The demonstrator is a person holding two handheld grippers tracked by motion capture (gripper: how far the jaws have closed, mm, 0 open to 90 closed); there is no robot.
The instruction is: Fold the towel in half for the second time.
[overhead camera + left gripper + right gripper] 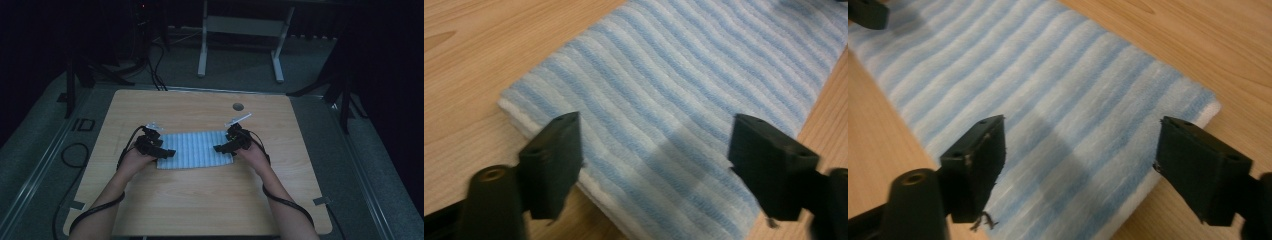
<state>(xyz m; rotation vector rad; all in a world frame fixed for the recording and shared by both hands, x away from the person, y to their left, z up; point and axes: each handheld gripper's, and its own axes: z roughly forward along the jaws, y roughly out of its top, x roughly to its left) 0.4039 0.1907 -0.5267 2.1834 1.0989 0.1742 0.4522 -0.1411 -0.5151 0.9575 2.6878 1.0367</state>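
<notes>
Nearest the person's edge of the table (210,210) the wood is bare; both forearms come in over it, w/ a cable trailing from each gripper. Past that, about mid-table, lies the folded towel (194,149), blue-and-white striped, flat, long axis running left-right across the table, parallel to the near edge. Left gripper (159,151) sits at the towel's left short end, right gripper (221,147) at its right short end, so each hand is nearest its own end, neither favoured. In the left gripper view the jaws stand wide apart, the towel (684,100) lying below and ahead between them, its folded corner just by the left jaw; pads press on nothing. Same in the right gripper view: jaws wide, towel (1048,105) under the gap, its end edge near the right jaw, nothing pinched. Looks like a release after a fold, or a set-up for the next one; a next grab would prob. mean dropping onto each short end. Farther off, a small round hole (238,106) near the far edge, then floor and a white frame (240,30) beyond.
</notes>
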